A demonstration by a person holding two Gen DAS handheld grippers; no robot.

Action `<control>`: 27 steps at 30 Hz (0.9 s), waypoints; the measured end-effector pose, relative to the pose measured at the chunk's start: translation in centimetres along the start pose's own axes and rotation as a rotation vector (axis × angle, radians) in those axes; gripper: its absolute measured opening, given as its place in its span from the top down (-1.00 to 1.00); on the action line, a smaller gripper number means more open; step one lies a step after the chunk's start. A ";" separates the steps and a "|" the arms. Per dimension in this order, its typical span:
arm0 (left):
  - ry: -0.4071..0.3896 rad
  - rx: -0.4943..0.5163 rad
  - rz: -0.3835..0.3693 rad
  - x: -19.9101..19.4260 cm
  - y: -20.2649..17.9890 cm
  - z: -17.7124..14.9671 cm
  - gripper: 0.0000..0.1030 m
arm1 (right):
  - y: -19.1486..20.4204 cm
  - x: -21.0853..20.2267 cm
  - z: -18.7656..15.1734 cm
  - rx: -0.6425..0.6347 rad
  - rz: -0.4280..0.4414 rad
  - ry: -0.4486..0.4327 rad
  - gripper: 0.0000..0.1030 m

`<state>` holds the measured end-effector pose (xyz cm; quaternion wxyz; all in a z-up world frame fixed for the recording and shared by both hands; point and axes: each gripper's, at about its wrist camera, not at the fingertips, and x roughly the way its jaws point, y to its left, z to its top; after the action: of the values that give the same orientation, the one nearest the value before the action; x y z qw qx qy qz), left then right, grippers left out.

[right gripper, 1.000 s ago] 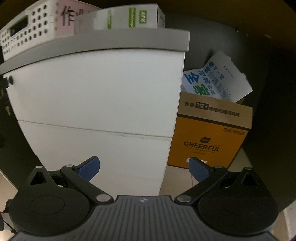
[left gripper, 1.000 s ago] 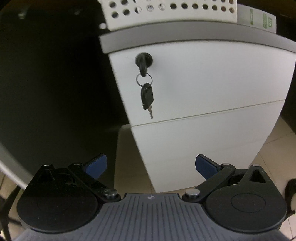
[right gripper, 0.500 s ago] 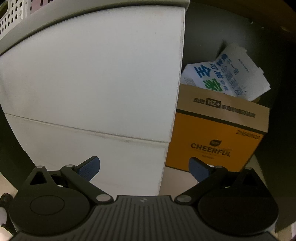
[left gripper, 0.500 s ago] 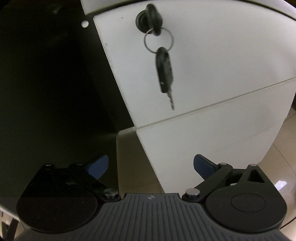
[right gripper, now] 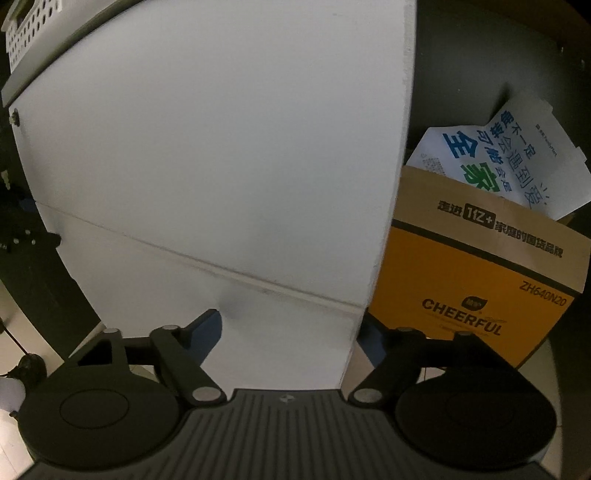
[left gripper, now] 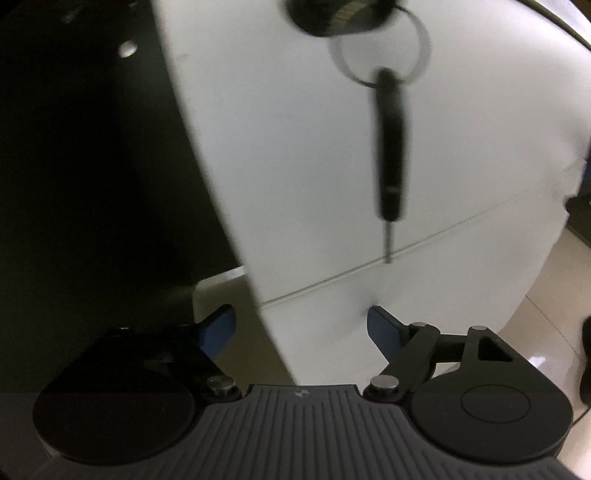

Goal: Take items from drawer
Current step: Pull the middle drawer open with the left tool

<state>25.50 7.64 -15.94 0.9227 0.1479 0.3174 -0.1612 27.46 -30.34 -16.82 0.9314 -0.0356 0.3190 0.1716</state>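
**Both hand-held grippers close to the shut drawer fronts**

Your left hand-held gripper [left gripper: 299, 325] is spread wide and holds nothing; the left corner of the cabinet [left gripper: 461, 155] sits right between its blue fingers [left gripper: 384, 326]. Just ahead and above hangs the key [left gripper: 389, 147], blurred, from the lock [left gripper: 332, 16]. Your right hand-held gripper [right gripper: 291, 328] is also spread and empty, straddling the right corner, with the orange box [right gripper: 476, 280] beyond its right finger.

The upper drawer [right gripper: 221, 147] lies flush with the lower drawer [right gripper: 258, 317]; only a thin seam [left gripper: 443, 225] parts them. No handle shows, and any items are hidden. This fits a drawer waiting to be pulled or one pushed home again.

If you grip here, square each hand-held gripper to the front's side edge, keep clear of the swinging key, and draw both sides evenly so the drawer does not jam.
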 end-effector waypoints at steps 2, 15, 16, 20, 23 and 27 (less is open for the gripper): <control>-0.004 0.022 -0.038 0.3 -0.4 0.1 -0.43 | -0.2 0.0 0.0 -0.009 0.007 -0.002 -0.56; -0.001 0.032 -0.056 0.1 -1.7 0.5 -0.42 | 0.4 -1.2 -0.2 -0.057 0.012 0.021 -0.51; 0.001 0.033 -0.056 0.1 -1.8 0.5 -0.42 | 0.4 -1.3 -0.2 -0.055 0.014 0.022 -0.51; 0.009 0.035 -0.058 -0.5 -2.5 0.3 -0.41 | 0.6 -2.0 -0.7 -0.065 0.024 0.029 -0.51; 0.016 0.039 -0.055 -1.5 -3.6 -0.3 -0.41 | 1.0 -2.8 -1.1 -0.062 0.027 0.036 -0.51; 0.019 0.052 -0.039 -3.1 -5.5 -1.5 -0.42 | 1.5 -3.8 -1.8 -0.064 0.032 0.046 -0.51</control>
<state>20.26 3.88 -16.09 0.9122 0.1670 0.3248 -0.1857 23.04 -30.37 -15.90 0.9194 -0.0641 0.3353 0.1956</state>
